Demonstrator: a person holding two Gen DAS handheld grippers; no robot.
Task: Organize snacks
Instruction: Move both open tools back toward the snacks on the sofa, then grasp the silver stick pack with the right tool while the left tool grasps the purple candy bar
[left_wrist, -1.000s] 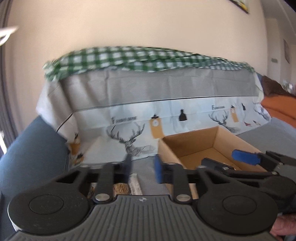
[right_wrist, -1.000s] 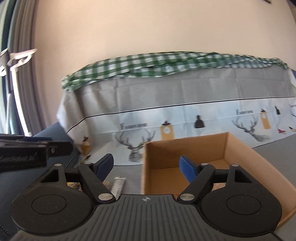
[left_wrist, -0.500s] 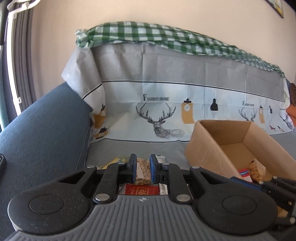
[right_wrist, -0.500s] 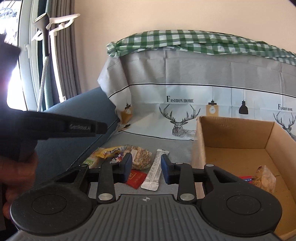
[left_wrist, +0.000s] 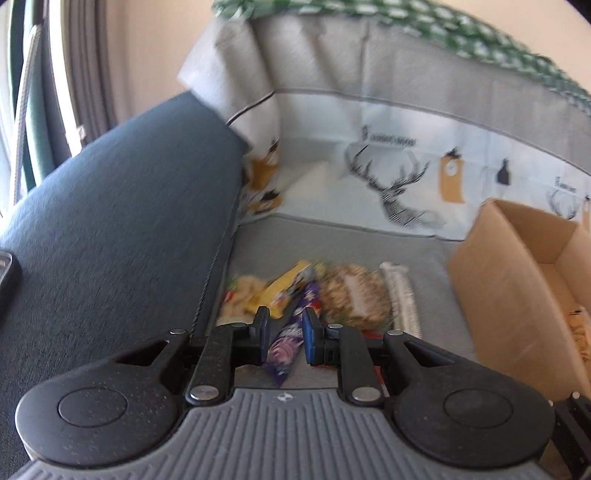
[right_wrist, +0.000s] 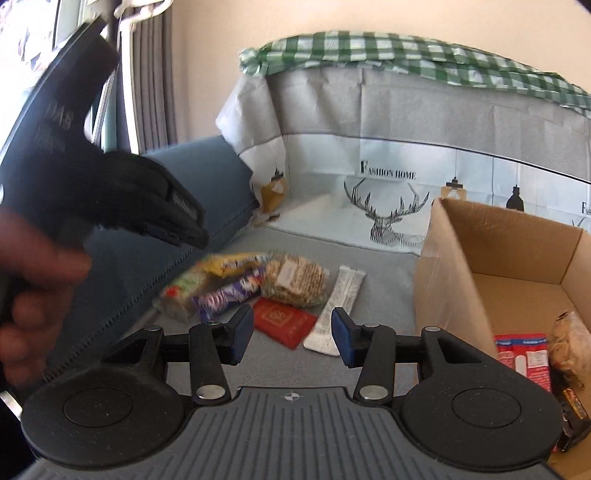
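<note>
Left claw (left_wrist: 284, 334) narrowly parted, opening over glossy purple wrapper (left_wrist: 286, 338), right claw (right_wrist: 291, 338) half-open, empty, widening

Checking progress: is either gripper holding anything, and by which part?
Nothing. Left gripper and right gripper are open above snacks; right jaws just widened, empty.

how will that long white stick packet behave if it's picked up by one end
The white stick packet is long, thin and flat, so it probably droops when lifted by one end. It looks light. Its glossy wrapper may slip, and lying flat on the cushion it won't roll.

The sofa cover (right_wrist: 406, 147) reads "Fashion home" above a stag drawing; other print is too blurred.
</note>
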